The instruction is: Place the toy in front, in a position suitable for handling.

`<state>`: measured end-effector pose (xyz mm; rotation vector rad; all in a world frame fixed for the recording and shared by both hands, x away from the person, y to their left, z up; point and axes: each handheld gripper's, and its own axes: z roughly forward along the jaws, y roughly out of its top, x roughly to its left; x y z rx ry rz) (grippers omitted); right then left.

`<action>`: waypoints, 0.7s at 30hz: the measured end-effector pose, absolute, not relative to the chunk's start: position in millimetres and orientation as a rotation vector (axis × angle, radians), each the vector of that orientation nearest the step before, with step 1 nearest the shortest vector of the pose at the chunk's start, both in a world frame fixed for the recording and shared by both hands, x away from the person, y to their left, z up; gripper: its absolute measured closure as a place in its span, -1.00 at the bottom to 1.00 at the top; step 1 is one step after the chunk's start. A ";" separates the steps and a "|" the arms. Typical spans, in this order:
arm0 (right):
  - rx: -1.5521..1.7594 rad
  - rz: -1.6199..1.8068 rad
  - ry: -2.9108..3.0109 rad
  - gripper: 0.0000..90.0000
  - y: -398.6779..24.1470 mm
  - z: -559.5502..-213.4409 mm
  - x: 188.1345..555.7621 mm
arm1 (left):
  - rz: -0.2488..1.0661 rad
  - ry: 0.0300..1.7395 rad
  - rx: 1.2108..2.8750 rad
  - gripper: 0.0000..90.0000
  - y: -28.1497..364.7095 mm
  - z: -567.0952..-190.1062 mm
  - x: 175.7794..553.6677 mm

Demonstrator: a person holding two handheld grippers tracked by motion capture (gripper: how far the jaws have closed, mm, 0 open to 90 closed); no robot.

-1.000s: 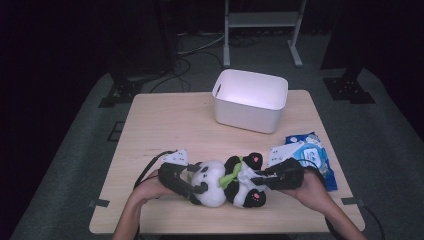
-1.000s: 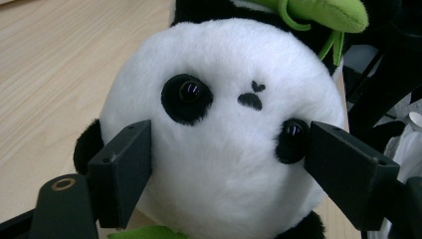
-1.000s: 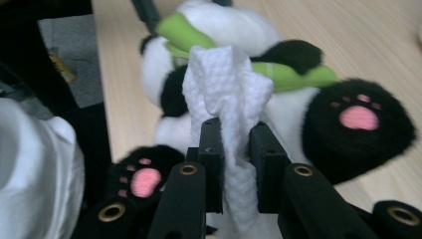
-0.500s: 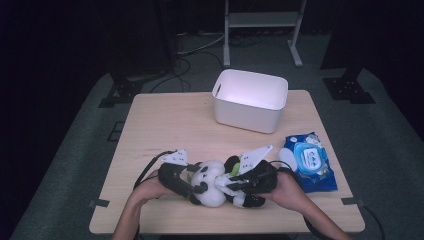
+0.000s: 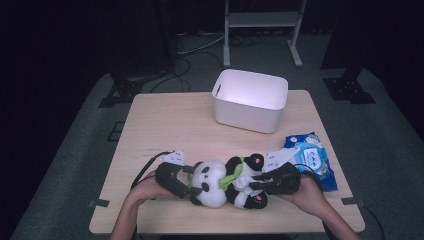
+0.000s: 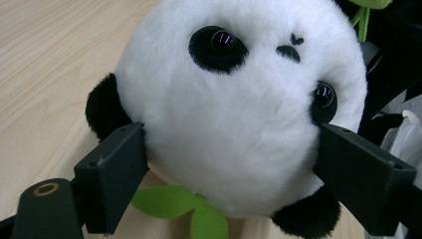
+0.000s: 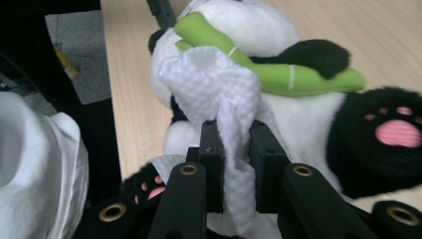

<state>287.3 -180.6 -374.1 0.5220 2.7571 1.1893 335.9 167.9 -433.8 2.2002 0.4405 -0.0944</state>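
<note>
- Panda plush (image 5: 225,182) lies on its side near the table's (image 5: 165,125) front edge, between both hands, head toward the left.
- Left tongs (image 5: 192,184) straddle the white head, pads (image 6: 117,167) against the fur on either side; the jaws have just been opening wider, head between them.
- Right tongs (image 5: 256,181) are closed tight on a white wipe (image 7: 219,99), pressed to the panda's belly by the green bamboo (image 7: 298,77).
- White bin (image 5: 250,100) stands farther back; wipes pack (image 5: 312,160) lies at right.
</note>
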 end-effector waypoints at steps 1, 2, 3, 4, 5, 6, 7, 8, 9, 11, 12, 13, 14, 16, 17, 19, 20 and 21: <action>0.529 1.195 2.745 0.73 -181.2 -371.9 288.4 | -0.101 0.440 2.196 -0.71 168.1 -434.5 335.8; 0.531 1.207 2.738 0.73 -181.5 -369.0 290.3 | -0.103 0.438 2.197 -0.71 168.1 -434.8 335.7; 0.535 1.220 2.731 0.73 -180.3 -366.0 292.5 | -0.104 0.436 2.197 -0.71 168.0 -434.7 335.6; 0.534 1.223 2.727 0.73 -177.8 -363.1 295.0 | -0.103 0.434 2.199 -0.71 167.7 -434.6 335.5; 0.530 1.228 2.725 0.73 -174.0 -360.8 297.7 | -0.102 0.429 2.202 -0.71 167.5 -434.4 335.2; 0.513 1.229 2.729 0.73 -169.4 -359.3 301.5 | -0.102 0.429 2.200 -0.71 167.1 -434.4 334.6; 0.506 1.221 2.740 0.73 -163.4 -358.5 304.5 | -0.100 0.427 2.203 -0.71 167.1 -434.3 334.5; 0.488 1.208 2.747 0.73 -156.7 -358.6 307.7 | -0.100 0.427 2.203 -0.71 167.1 -434.3 334.5; 0.469 1.195 2.757 0.73 -150.1 -359.1 310.9 | -0.097 0.422 2.205 -0.71 166.9 -434.2 334.1; 0.453 1.176 2.779 0.73 -137.4 -361.2 317.3 | -0.095 0.416 2.207 -0.71 166.7 -434.1 333.9; 0.447 1.167 2.784 0.73 -132.7 -362.2 319.5 | -0.095 0.418 2.209 -0.71 166.6 -434.1 334.0; 0.445 1.162 2.794 0.73 -127.2 -363.2 322.2 | -0.095 0.420 2.209 -0.71 166.6 -434.3 334.0; 0.441 1.160 2.800 0.73 -122.8 -363.7 325.2 | -0.096 0.420 2.209 -0.71 166.7 -434.1 334.1; 0.436 1.171 2.805 0.73 -114.3 -363.8 331.9 | -0.095 0.419 2.207 -0.70 166.2 -433.9 333.9; 0.445 1.174 2.809 0.73 -111.4 -363.8 333.4 | -0.094 0.417 2.208 -0.70 165.8 -433.5 333.5; 0.427 1.165 2.813 0.73 -102.8 -364.8 338.4 | -0.092 0.414 2.212 -0.70 165.4 -432.8 333.2; 0.424 1.163 2.815 0.73 -98.8 -364.8 339.3 | -0.091 0.413 2.212 -0.70 165.3 -432.5 333.0; 0.420 1.162 2.817 0.73 -95.2 -364.6 339.9 | -0.090 0.409 2.215 -0.70 165.5 -432.3 332.9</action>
